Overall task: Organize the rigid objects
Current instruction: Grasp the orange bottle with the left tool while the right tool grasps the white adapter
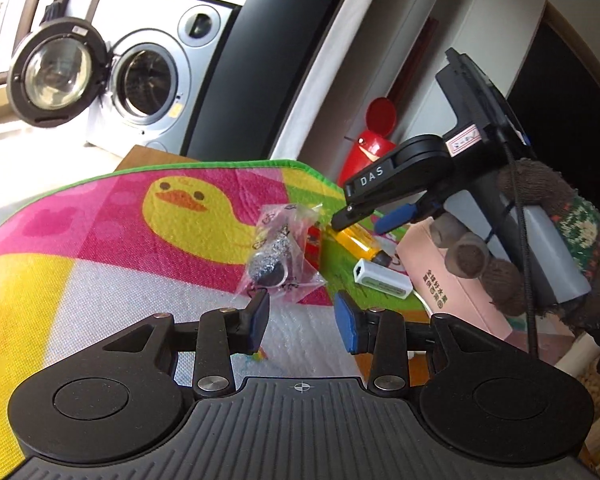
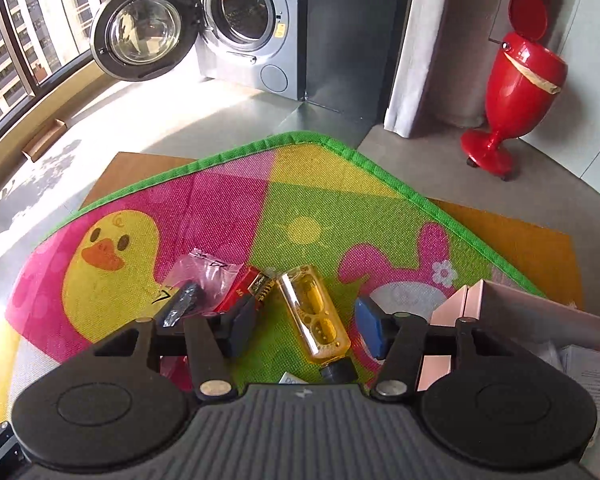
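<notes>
Your left gripper [image 1: 302,318] hovers with its fingers apart, empty, just short of the clear plastic bag [image 1: 282,254] on the duck mat [image 1: 100,216]. Right of the bag lie a red item [image 2: 242,288], a yellow bottle [image 2: 318,314] between your right gripper's [image 2: 304,330] spread fingers, then the pink box [image 2: 474,300].

A plastic bag [image 2: 198,284] lies on the mat [image 2: 300,184], left of a clear bottle [image 2: 314,308]. A box [image 2: 540,320] sits to the bottle's right. A washing machine [image 2: 252,24] stands behind the mat.
</notes>
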{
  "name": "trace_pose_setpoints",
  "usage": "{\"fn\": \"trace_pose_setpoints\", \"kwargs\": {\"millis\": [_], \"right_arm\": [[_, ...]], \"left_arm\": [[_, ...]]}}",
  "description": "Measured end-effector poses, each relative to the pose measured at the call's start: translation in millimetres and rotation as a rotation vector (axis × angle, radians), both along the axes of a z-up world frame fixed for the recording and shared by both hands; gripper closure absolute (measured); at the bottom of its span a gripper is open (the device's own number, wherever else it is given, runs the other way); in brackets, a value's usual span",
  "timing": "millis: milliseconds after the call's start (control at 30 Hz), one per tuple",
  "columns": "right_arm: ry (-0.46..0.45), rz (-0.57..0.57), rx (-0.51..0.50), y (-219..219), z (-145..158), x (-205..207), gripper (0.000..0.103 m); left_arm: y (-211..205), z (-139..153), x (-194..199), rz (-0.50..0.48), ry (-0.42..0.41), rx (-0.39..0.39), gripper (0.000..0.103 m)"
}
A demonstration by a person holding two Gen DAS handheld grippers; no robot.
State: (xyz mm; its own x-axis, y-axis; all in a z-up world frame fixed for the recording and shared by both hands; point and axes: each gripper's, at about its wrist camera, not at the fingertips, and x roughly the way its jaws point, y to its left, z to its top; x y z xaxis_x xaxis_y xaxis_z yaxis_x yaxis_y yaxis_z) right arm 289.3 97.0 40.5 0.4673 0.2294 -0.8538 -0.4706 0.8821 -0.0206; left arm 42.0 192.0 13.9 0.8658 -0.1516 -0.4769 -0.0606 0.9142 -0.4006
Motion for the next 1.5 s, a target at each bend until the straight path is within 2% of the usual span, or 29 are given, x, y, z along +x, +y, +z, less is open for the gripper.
{"fn": "trace_pose_setpoints", "kwargs": {"millis": [67,167,267,467,567,633,700,733,767,800,867,1033,1200,1400,1500], "right_arm": [[0.031,0.007,-0.047,4,-10,9,0.068],[0.046,0.069,-0.115,5,-16,-2,0.075],[0.097,0.098,-0.112,-5,-17,-23,0.075],[0.214,0.199,-0.040,-30,-14,-85,0.075],[0.228,0.280,-0.023,-41,-13,-121,0.075],[0.199,0.333,-0.024,-47,-11,-143,0.075],[0.151,0.373,-0.014,-55,-9,-166,0.065],[0.121,0.389,-0.011,-60,-8,-176,0.045],[0.085,0.389,-0.007,-64,-7,-185,0.029],[0.040,0.381,-0.008,-68,-8,-194,0.026],[-0.022,0.379,-0.001,-77,-11,-211,0.025],[-0.086,0.359,-0.016,-96,-21,-230,0.025],[-0.201,0.267,-0.072,-134,-27,-233,0.026],[-0.196,0.173,0.007,-180,-33,-233,0.024],[-0.221,0.149,0.042,-193,-38,-240,0.018]], "left_arm": [[1,-1,-1,-0.012,0.009,-0.015,0.063],[4,-2,-3,0.000,0.032,-0.029,0.063],[9,-1,-6,0.016,0.029,-0.052,0.063],[8,2,-8,0.015,0.020,-0.046,0.063],[0,4,-9,-0.036,0.011,-0.032,0.063],[-6,5,-12,-0.065,0.003,-0.027,0.063],[-11,6,-16,-0.072,0.004,-0.015,0.063],[-13,6,-17,-0.070,0.007,-0.012,0.063],[-14,7,-18,-0.068,0.012,-0.012,0.063],[-16,7,-19,-0.067,0.017,-0.012,0.063],[-18,7,-20,-0.063,0.030,-0.012,0.063],[-29,9,-23,-0.052,0.076,0.010,0.063],[-39,6,-27,-0.051,0.133,0.009,0.063],[-67,6,-17,-0.078,0.165,0.047,0.063],[-85,4,-9,-0.100,0.185,0.103,0.062]]}}
